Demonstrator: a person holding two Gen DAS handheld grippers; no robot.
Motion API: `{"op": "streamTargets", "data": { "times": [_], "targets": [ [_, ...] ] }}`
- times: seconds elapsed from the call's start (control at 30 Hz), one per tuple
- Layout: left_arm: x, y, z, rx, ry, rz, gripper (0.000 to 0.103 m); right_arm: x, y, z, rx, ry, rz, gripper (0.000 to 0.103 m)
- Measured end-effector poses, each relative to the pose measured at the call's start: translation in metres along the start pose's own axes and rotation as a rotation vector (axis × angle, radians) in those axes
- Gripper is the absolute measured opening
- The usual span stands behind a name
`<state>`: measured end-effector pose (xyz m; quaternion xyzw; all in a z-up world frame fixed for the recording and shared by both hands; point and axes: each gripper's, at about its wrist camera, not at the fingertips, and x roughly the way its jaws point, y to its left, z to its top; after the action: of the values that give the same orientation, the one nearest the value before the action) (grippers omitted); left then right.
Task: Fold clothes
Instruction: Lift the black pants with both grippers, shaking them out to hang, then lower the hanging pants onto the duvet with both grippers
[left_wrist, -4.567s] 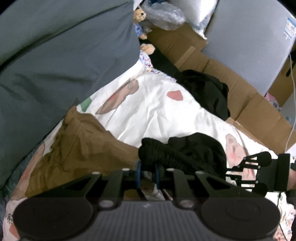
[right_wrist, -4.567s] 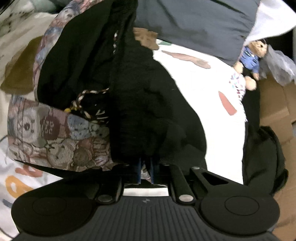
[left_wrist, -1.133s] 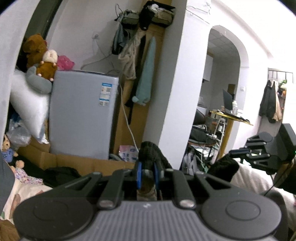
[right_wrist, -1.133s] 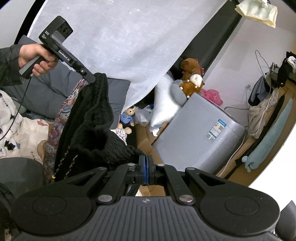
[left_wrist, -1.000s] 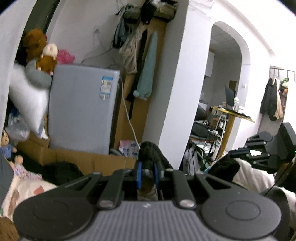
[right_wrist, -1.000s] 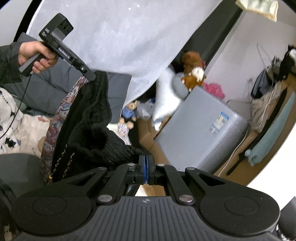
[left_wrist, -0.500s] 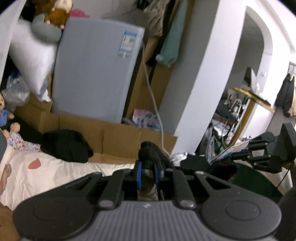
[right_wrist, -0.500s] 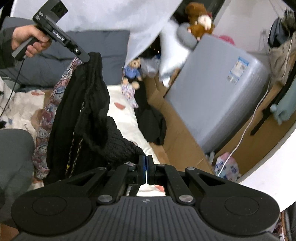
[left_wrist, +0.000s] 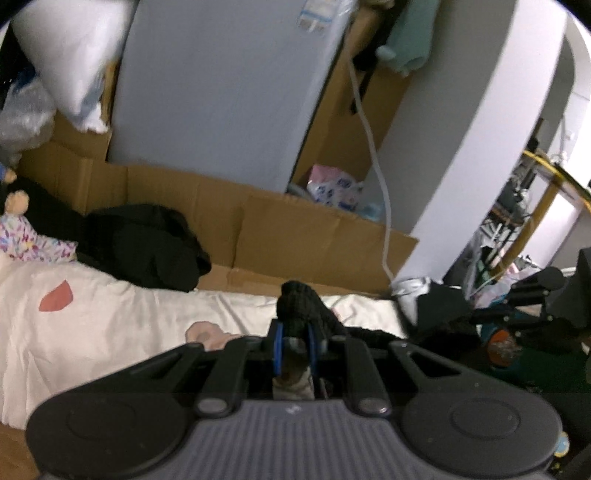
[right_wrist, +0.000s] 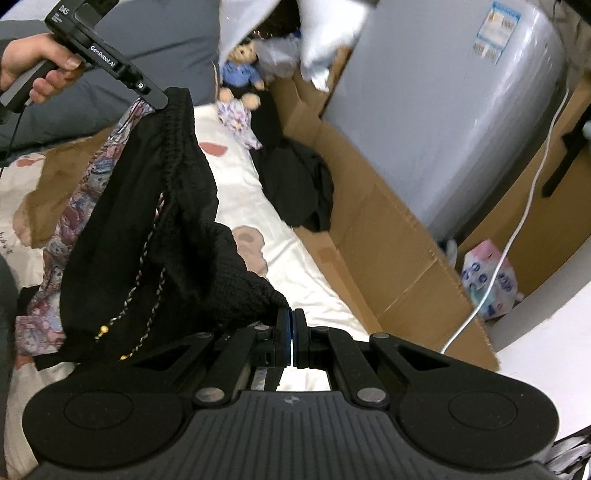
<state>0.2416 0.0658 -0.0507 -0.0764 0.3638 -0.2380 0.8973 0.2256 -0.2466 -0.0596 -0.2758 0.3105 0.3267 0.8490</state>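
A black knit garment (right_wrist: 155, 221) with a patterned lining and a braided drawstring hangs stretched between my two grippers above the bed. In the left wrist view my left gripper (left_wrist: 295, 330) is shut on a bunched black knit edge (left_wrist: 299, 302) between its blue pads. The right wrist view shows that same left gripper (right_wrist: 157, 96) at the upper left, held by a hand (right_wrist: 35, 68), gripping the garment's top edge. My right gripper (right_wrist: 291, 334) has its pads pressed together on a corner of the knit (right_wrist: 269, 299). The right gripper (left_wrist: 480, 314) appears at the right of the left wrist view.
A white printed bedsheet (left_wrist: 110, 314) lies below. A heap of black clothes (left_wrist: 147, 243) sits at its far edge against flattened cardboard (left_wrist: 295, 229). Behind stand a grey appliance (right_wrist: 443, 110), a white cable (right_wrist: 517, 229), a doll (right_wrist: 240, 88) and a brown cloth (right_wrist: 55, 173).
Both grippers have come down and tipped from facing the room toward the bed. The black garment has stayed held between them and now hangs closer to the sheet.
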Motion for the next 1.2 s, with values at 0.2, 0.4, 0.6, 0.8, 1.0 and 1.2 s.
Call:
{"op": "streamTargets", "data": {
  "times": [0.2, 0.4, 0.6, 0.8, 1.0, 1.2],
  "targets": [
    [0.049, 0.023, -0.002, -0.026, 0.032, 0.020, 0.015, 0.051, -0.009, -0.007, 0.020, 0.046, -0.004, 0.000],
    [0.093, 0.043, 0.003, -0.046, 0.070, 0.035, 0.015, 0.095, -0.021, -0.015, 0.048, 0.073, -0.023, 0.000],
    [0.132, 0.063, 0.006, -0.043, 0.108, 0.069, 0.015, 0.139, -0.034, -0.022, 0.074, 0.098, -0.027, 0.000],
    [0.176, 0.080, 0.006, -0.067, 0.138, 0.090, 0.015, 0.191, -0.048, -0.033, 0.104, 0.133, -0.017, 0.000],
    [0.215, 0.090, 0.008, -0.062, 0.183, 0.113, 0.015, 0.234, -0.068, -0.048, 0.160, 0.164, -0.010, 0.000],
    [0.248, 0.099, 0.009, -0.078, 0.215, 0.131, 0.015, 0.262, -0.081, -0.063, 0.229, 0.191, 0.004, 0.000]
  ]
}}
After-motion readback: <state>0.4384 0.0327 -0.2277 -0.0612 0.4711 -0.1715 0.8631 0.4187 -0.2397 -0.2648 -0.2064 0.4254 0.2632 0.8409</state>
